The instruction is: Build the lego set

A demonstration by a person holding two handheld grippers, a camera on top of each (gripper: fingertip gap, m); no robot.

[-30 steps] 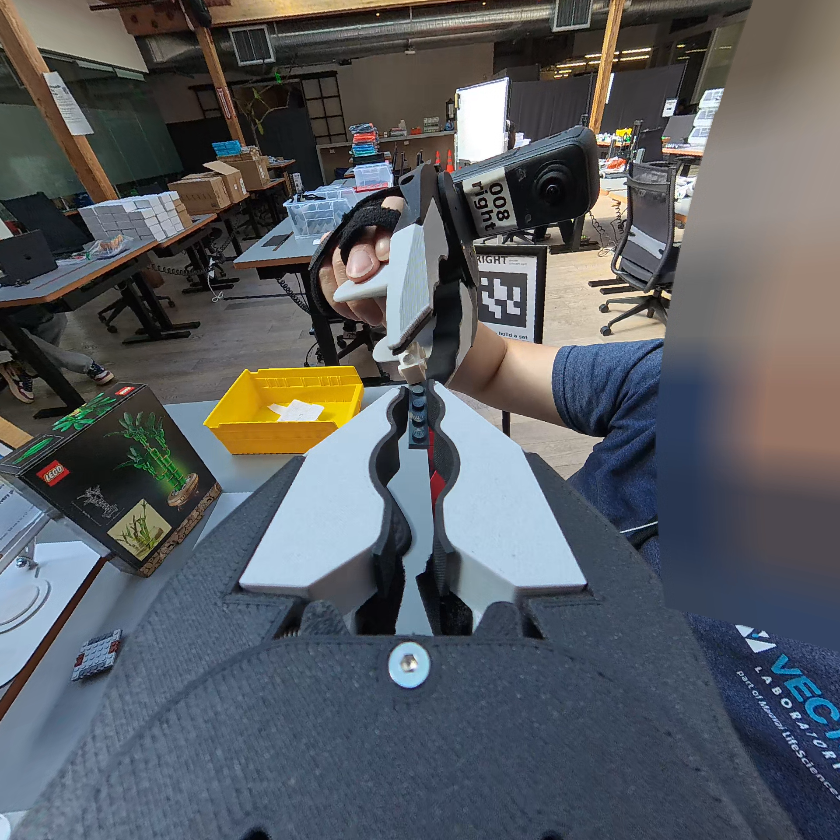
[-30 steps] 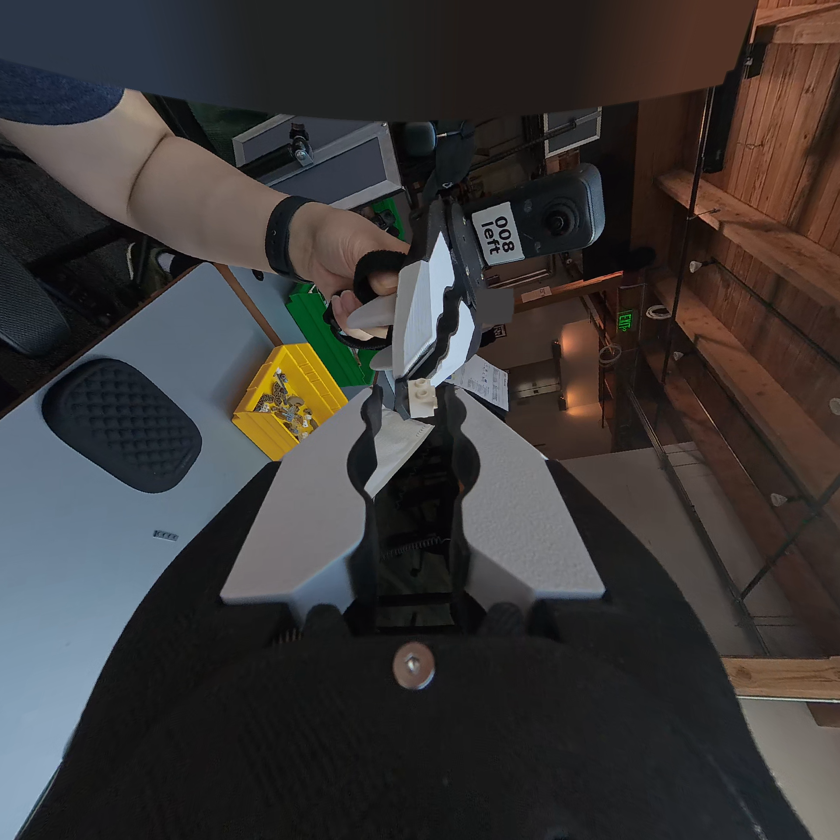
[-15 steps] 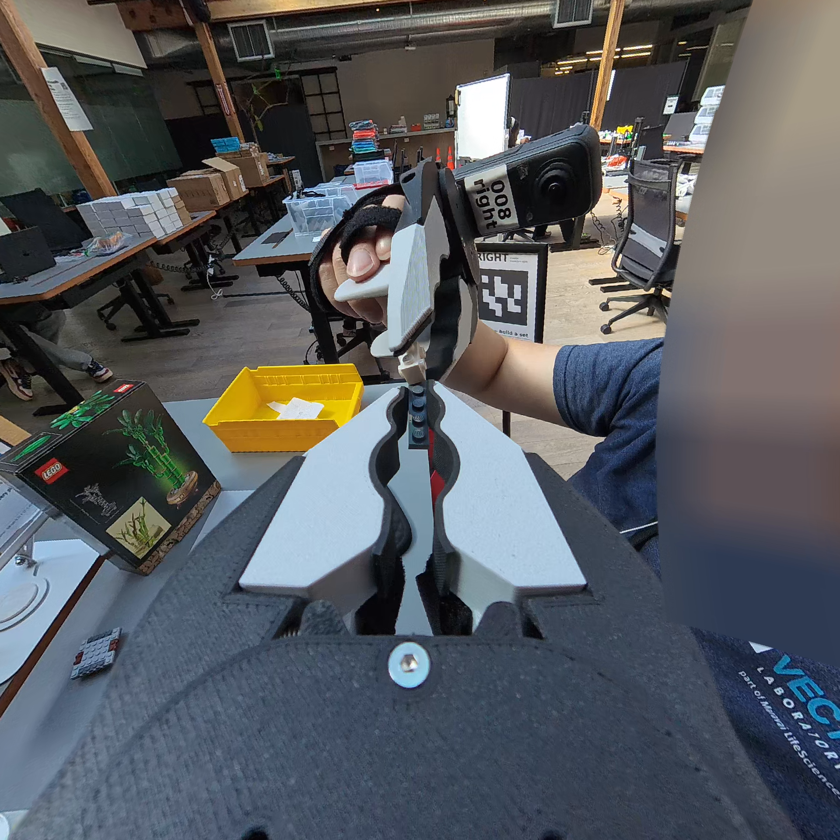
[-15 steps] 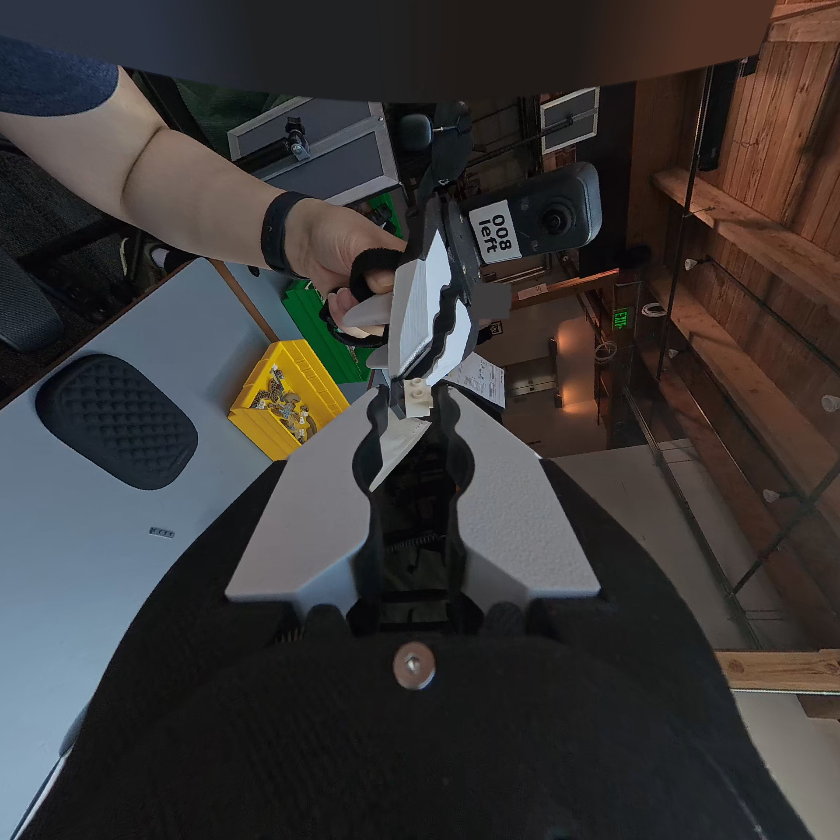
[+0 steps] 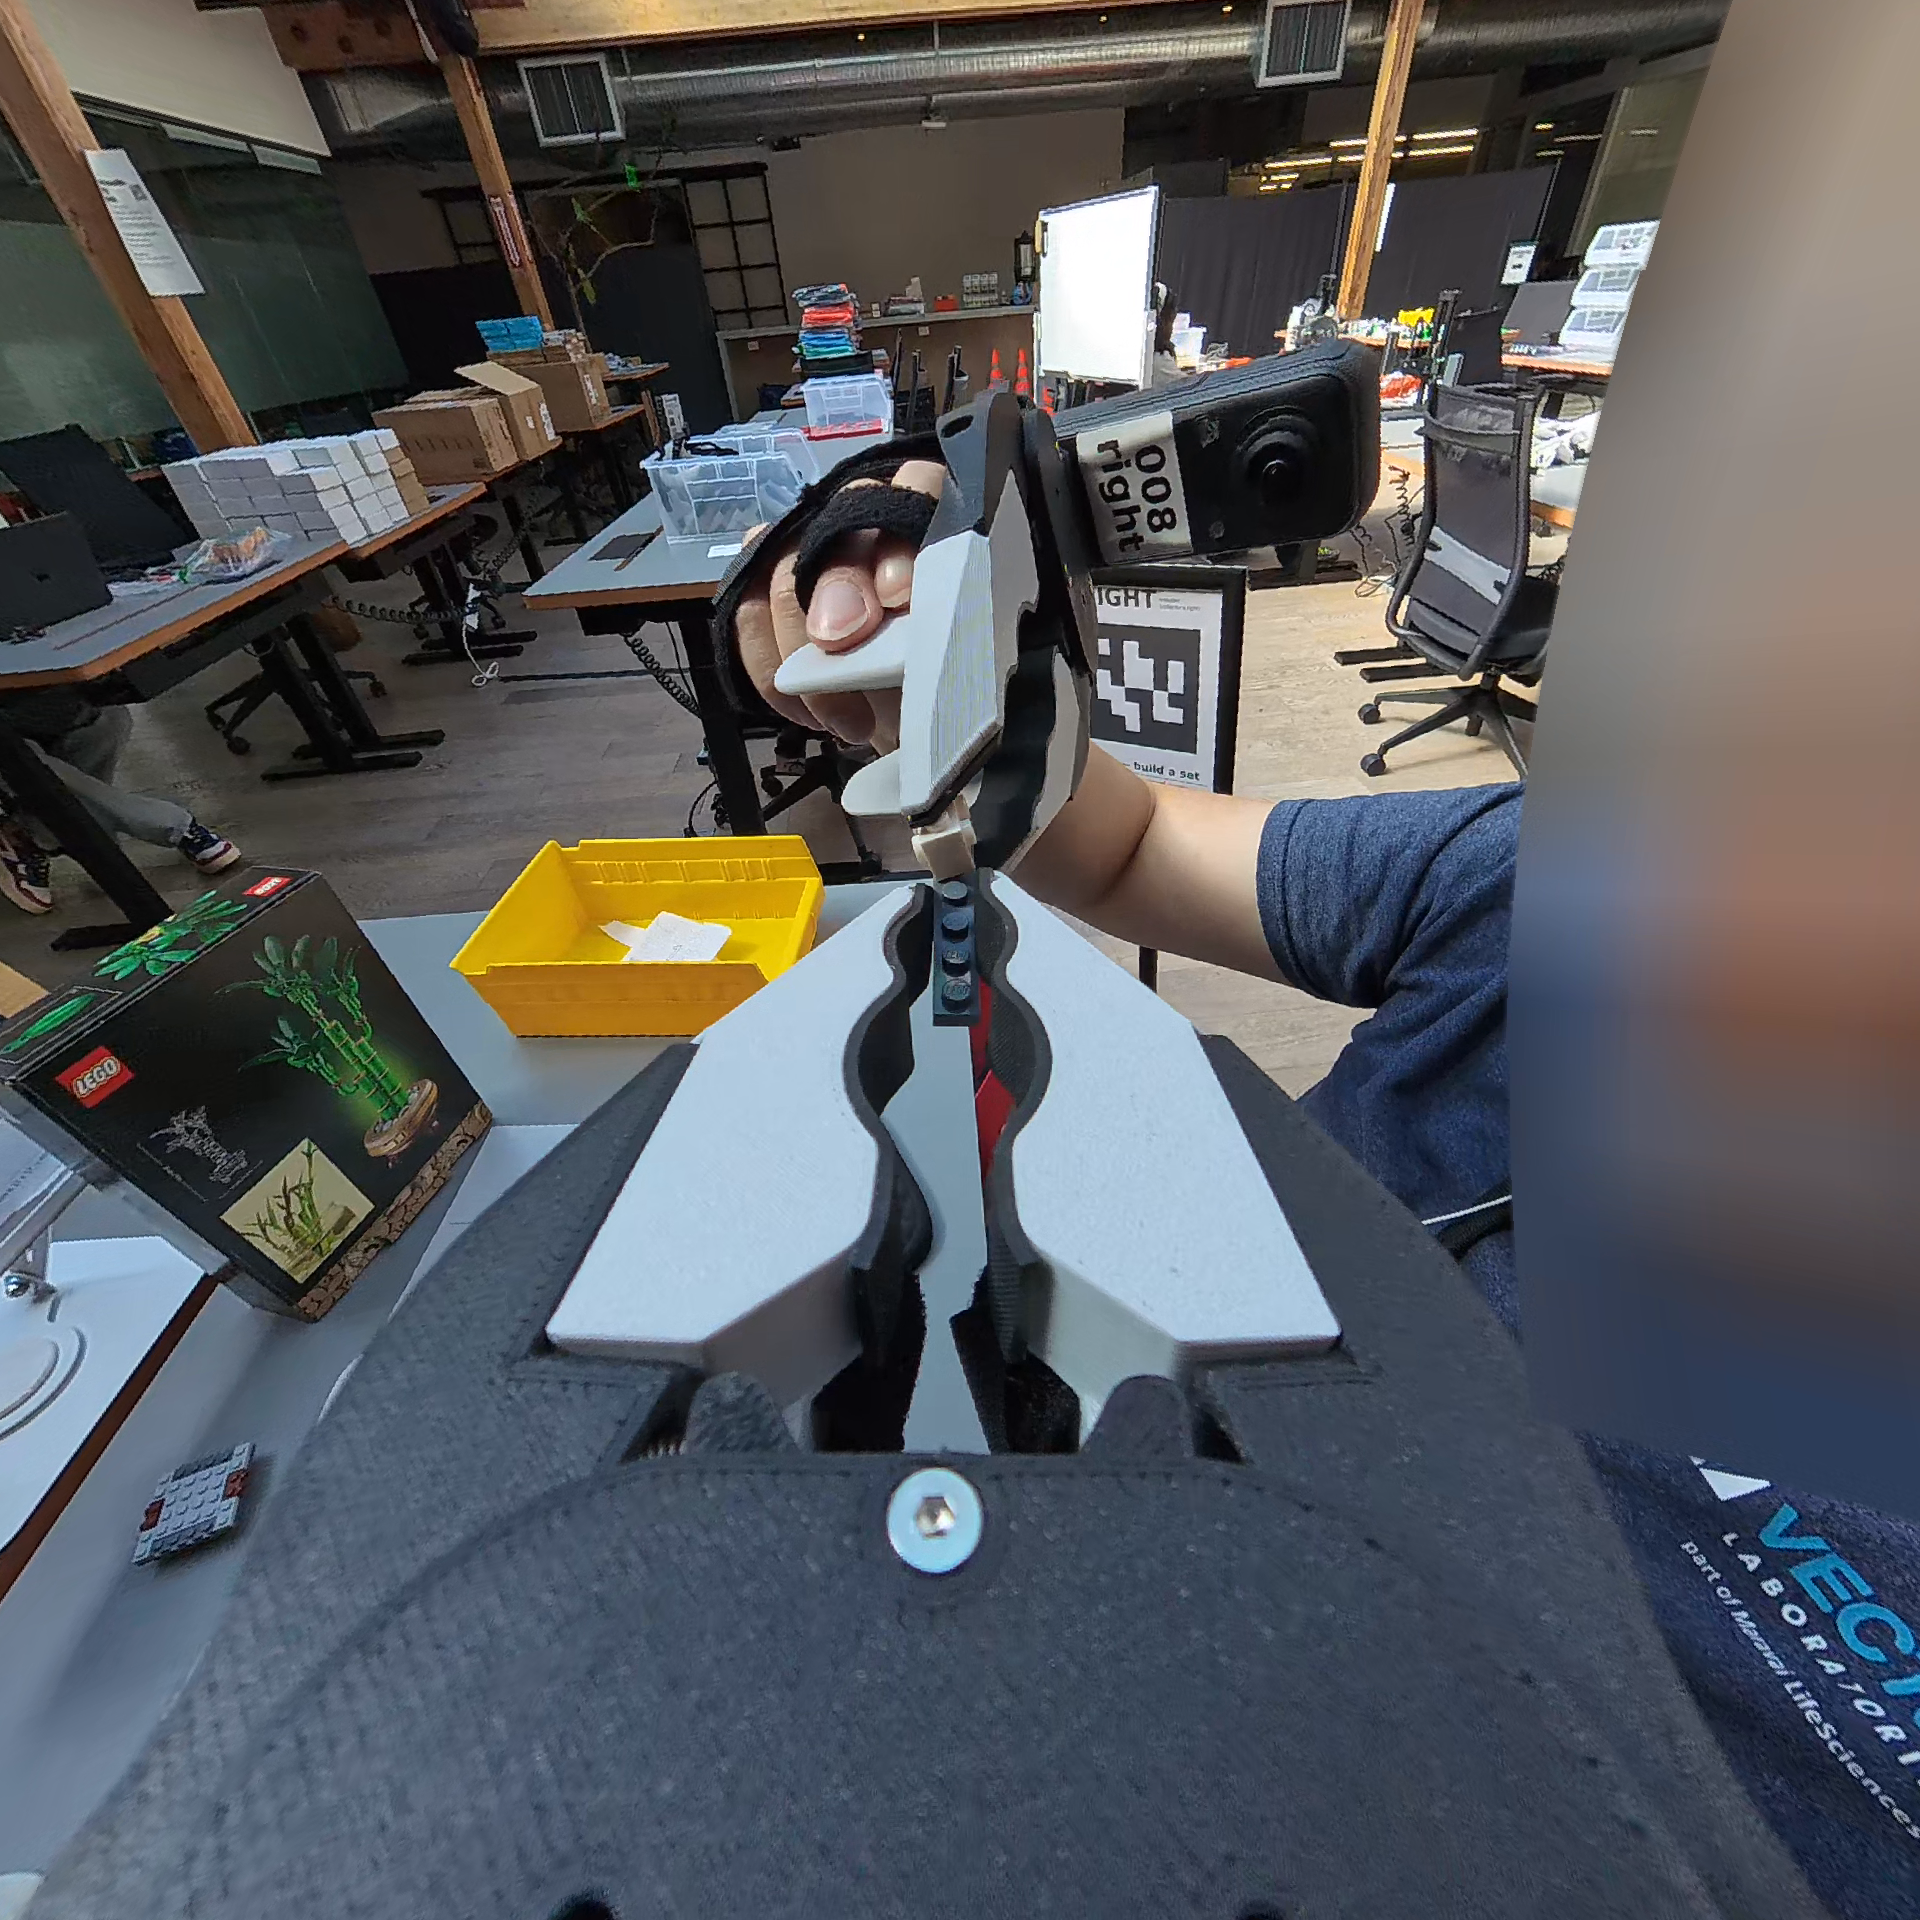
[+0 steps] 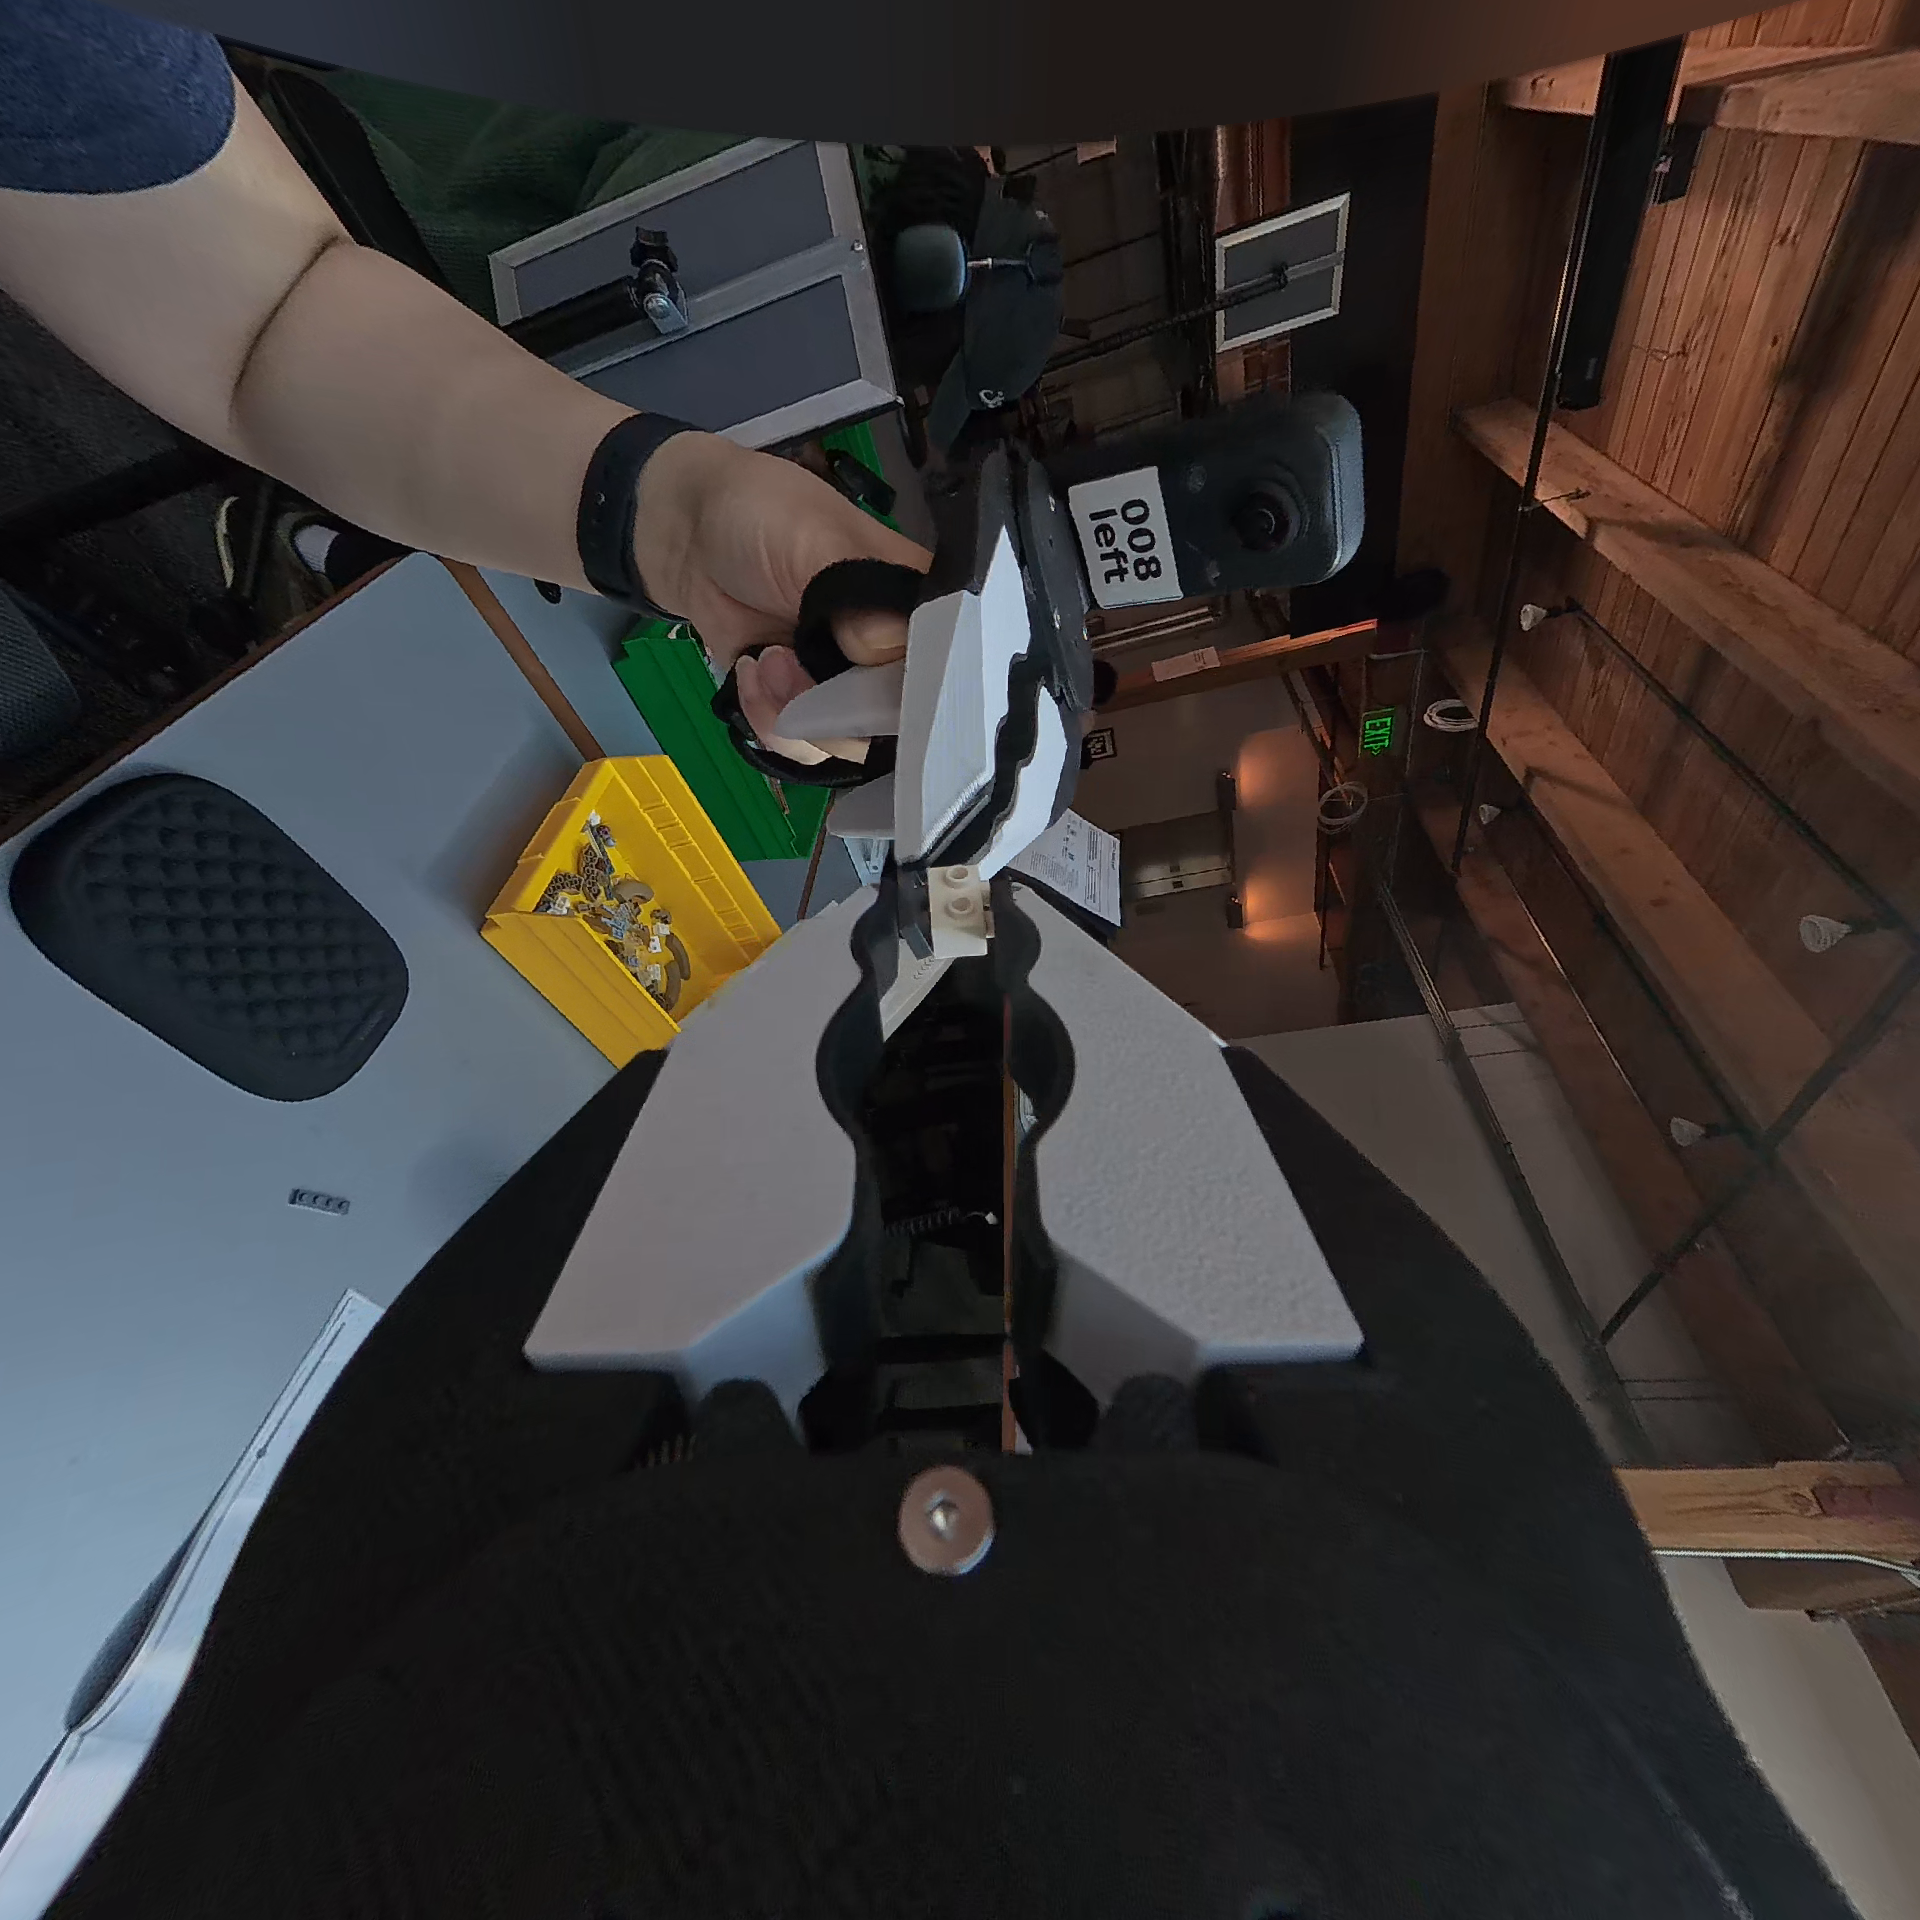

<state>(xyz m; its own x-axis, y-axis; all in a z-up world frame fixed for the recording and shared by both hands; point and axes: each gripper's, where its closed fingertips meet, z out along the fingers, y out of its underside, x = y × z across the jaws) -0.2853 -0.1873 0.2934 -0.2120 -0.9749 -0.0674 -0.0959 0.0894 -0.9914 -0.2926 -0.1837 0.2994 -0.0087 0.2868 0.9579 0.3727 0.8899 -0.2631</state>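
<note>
My left gripper [image 5: 956,920] is shut on a dark studded plate [image 5: 957,961], with a red piece [image 5: 992,1101] behind it between the fingers. My right gripper [image 6: 948,920] is shut on a small cream brick [image 6: 961,914]. Both are held up in the air, tip to tip. In the left wrist view the right gripper [image 5: 940,821] comes down from above, and the cream brick [image 5: 943,850] touches the top end of the dark plate. In the right wrist view the left gripper [image 6: 920,868] shows above, with the dark plate [image 6: 914,920] seen edge-on beside the brick.
On the grey table stand the set's box [image 5: 249,1081], a yellow bin [image 5: 644,956] with paper in it, and a small grey plate assembly [image 5: 192,1501]. The right wrist view shows a yellow bin of parts [image 6: 623,914], a green bin [image 6: 717,727], a black pad [image 6: 208,935] and a small dark piece [image 6: 319,1200]. The tips of both grippers are at nearly the same place.
Both grippers have stayed tip to tip with their pieces held. The right gripper has tilted and shifted a little. The cream brick has stayed against the plate's end.
</note>
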